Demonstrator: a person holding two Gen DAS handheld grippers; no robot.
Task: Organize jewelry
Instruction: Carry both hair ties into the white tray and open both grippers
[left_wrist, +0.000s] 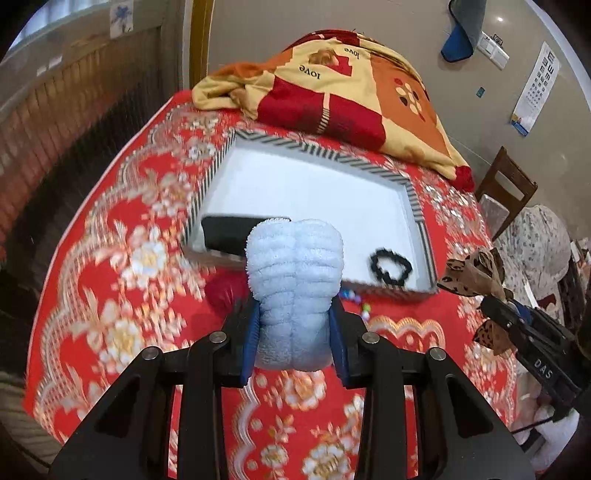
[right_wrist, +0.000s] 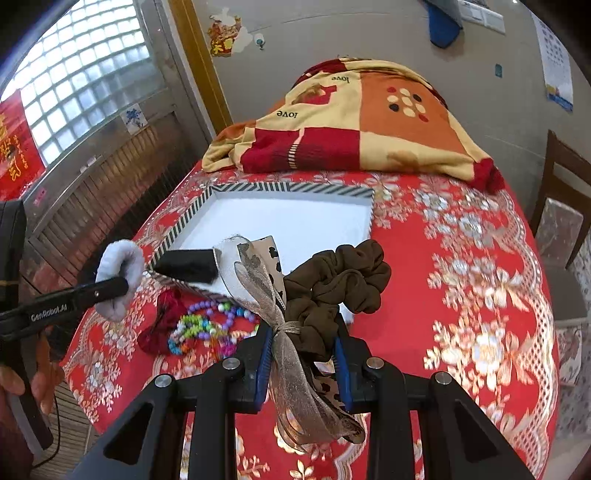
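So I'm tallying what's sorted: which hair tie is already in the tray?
The black scrunchie, lying in the tray's near corner; the others are held.

My right gripper (right_wrist: 303, 354) pinches a brown scrunchie (right_wrist: 340, 280) with a ribbon bow (right_wrist: 280, 325). Off left, my left gripper (right_wrist: 122, 286) grips a fluffy pale scrunchie (right_wrist: 122, 266), I think. Beads (right_wrist: 207, 325) lie on the red cloth (right_wrist: 461, 295) before the tray (right_wrist: 288, 187).
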